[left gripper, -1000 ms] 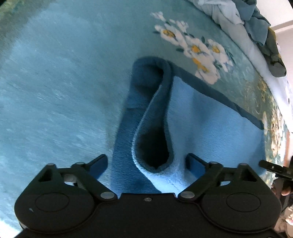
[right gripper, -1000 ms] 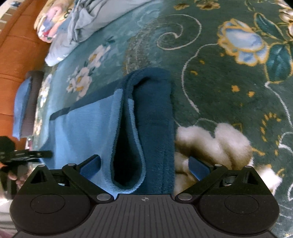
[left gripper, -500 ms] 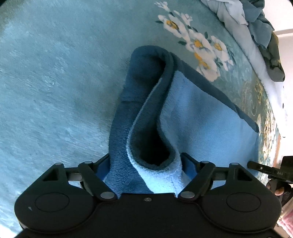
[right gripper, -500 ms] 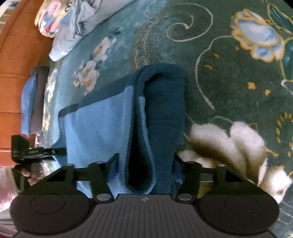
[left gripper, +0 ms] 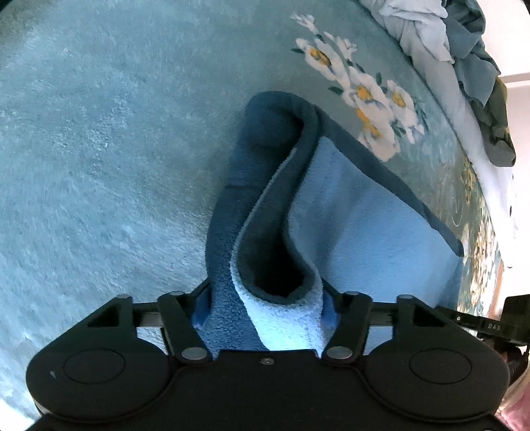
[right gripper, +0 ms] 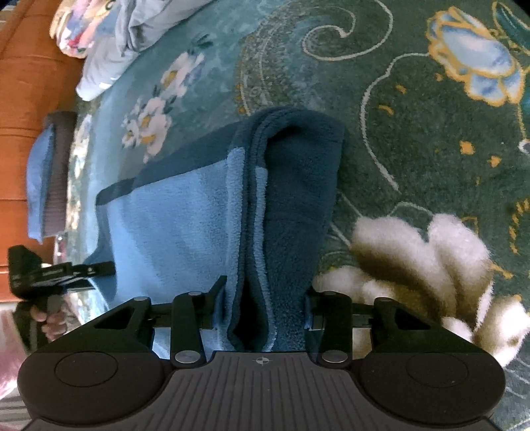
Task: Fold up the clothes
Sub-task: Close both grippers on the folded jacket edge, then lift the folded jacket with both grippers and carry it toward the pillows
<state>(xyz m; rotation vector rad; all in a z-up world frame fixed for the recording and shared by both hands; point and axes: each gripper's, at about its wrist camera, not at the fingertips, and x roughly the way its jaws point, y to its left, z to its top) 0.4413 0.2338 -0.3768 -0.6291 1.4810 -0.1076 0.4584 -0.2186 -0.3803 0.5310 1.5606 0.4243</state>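
Observation:
A blue fleece towel (left gripper: 364, 225), light blue with a dark blue border, lies partly folded on a floral carpet. My left gripper (left gripper: 266, 306) is shut on its doubled near corner, the fold bulging open between the fingers. In the right wrist view the same towel (right gripper: 185, 218) shows, and my right gripper (right gripper: 266, 308) is shut on its doubled edge at the opposite corner. Each gripper shows at the edge of the other's view: the right gripper (left gripper: 497, 326) and the left gripper (right gripper: 49, 272).
A pile of crumpled clothes (left gripper: 463, 49) lies at the far edge of the carpet (left gripper: 99, 149). In the right wrist view a folded stack (right gripper: 49, 179) sits by an orange wall, and a light bundle (right gripper: 132, 30) lies at the top left.
Both grippers closed from open onto the doubled towel edges. The fold narrowed between the fingers, and the cloth sits closer to both cameras.

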